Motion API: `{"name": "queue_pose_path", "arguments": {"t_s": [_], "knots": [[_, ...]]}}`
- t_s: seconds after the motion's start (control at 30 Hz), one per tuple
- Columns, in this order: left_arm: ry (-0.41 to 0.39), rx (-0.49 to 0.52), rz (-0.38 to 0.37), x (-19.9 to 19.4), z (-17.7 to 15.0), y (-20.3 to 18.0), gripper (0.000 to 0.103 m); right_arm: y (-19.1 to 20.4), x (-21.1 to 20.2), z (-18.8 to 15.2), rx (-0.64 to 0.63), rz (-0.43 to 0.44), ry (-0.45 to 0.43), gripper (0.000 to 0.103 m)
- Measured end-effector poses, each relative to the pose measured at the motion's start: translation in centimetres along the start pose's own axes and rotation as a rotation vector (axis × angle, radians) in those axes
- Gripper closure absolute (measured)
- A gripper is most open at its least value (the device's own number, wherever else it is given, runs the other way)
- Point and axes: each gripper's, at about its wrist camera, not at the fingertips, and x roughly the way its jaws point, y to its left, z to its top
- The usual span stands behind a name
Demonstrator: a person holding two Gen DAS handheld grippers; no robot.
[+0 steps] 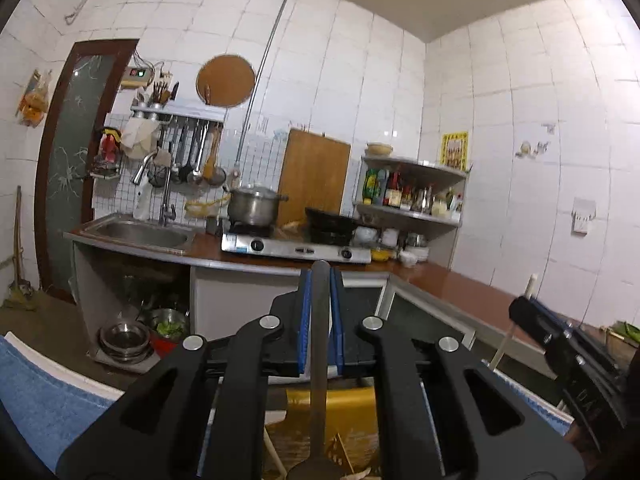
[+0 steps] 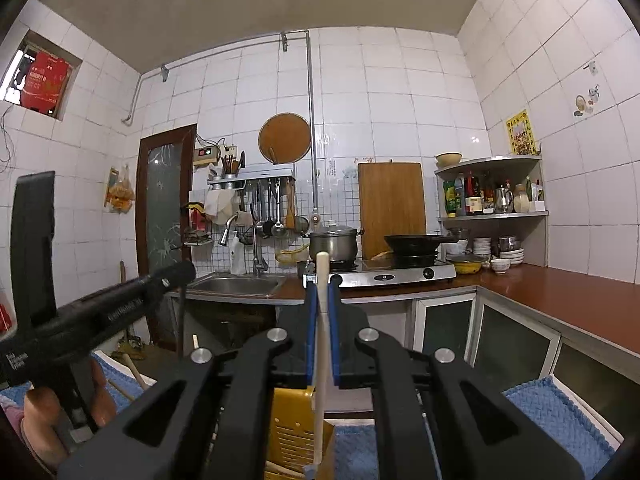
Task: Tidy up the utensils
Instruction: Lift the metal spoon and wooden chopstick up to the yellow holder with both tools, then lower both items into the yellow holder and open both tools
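Left wrist view: the left gripper (image 1: 320, 280) is clamped on a dark metal spoon (image 1: 319, 360) whose handle runs upright between the blue pads (image 1: 305, 320), its bowl hanging low over the yellow utensil holder (image 1: 352, 404). Right of that holder, the right gripper (image 1: 528, 300) shows side-on, pinching a pale handle.

In the right wrist view, the right gripper (image 2: 323, 292) is closed on a cream-handled utensil (image 2: 320, 360); its handle tip rises above the pads and its lower end hangs just beside the yellow utensil holder (image 2: 296, 432), perhaps touching its rim, though blur hides it. The holder stands on a blue mat (image 2: 552, 412) in a white-edged tray. A hand (image 2: 44, 412) holds the left gripper left of the holder, near loose wooden utensils (image 2: 134, 368).

Beyond the holder, open floor lies before the brown countertop (image 2: 560, 296) edge.
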Motion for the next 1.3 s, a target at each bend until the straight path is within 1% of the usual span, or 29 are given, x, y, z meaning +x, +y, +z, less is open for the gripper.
{"name": "queue_pose_path", "arguments": {"t_s": [0.1,0.27,0.4,0.57,0.63,0.83,1.03,1.07,1.1,1.17,1.2,1.23,1.27,1.3], "knots": [[-0.028,0.035,0.004,-0.1,-0.1,-0.4,0.095,-0.1,-0.2,0.0,0.004,0.005,-0.009,0.097],[-0.062,0.059,0.010,0.6,-0.9,-1.1,0.095,-0.2,-0.1,-0.5,0.007,0.006,-0.016,0.097],[-0.049,0.083,0.014,1.4,-2.0,-1.5,0.095,-0.8,0.2,-1.1,0.024,0.014,-0.007,0.097],[-0.007,0.072,0.022,1.7,-4.0,-0.8,0.095,-1.3,0.5,-2.3,0.037,0.032,0.034,0.097],[-0.005,0.090,0.037,1.4,-4.6,-0.7,0.095,-1.4,0.7,-2.8,0.044,0.040,0.053,0.097],[0.087,0.034,0.010,1.2,-4.9,1.1,0.095,-1.5,1.6,-4.2,0.054,0.057,0.132,0.097],[0.159,0.025,0.030,-0.2,-4.7,1.4,0.094,-1.7,2.1,-5.2,0.073,0.088,0.222,0.096],[0.182,0.026,0.025,-0.8,-4.4,1.3,0.092,-1.8,2.1,-5.4,0.073,0.091,0.244,0.096],[0.196,0.026,0.024,-1.2,-4.3,1.2,0.085,-1.7,1.9,-5.4,0.071,0.086,0.253,0.096],[0.221,0.019,0.032,-2.5,-3.9,1.2,0.064,-1.9,1.2,-5.4,0.072,0.076,0.264,0.094],[0.226,0.018,0.041,-3.4,-3.7,1.2,0.058,-2.1,0.6,-5.2,0.076,0.071,0.268,0.090],[0.228,0.020,0.050,-4.3,-3.6,1.3,0.047,-2.2,0.1,-5.2,0.081,0.066,0.268,0.072],[0.232,0.021,0.060,-5.4,-3.4,1.4,0.039,-2.5,-0.7,-5.2,0.089,0.056,0.262,0.058],[0.236,0.020,0.064,-6.1,-3.4,1.4,0.035,-2.6,-1.3,-5.2,0.091,0.047,0.260,0.057]]}}
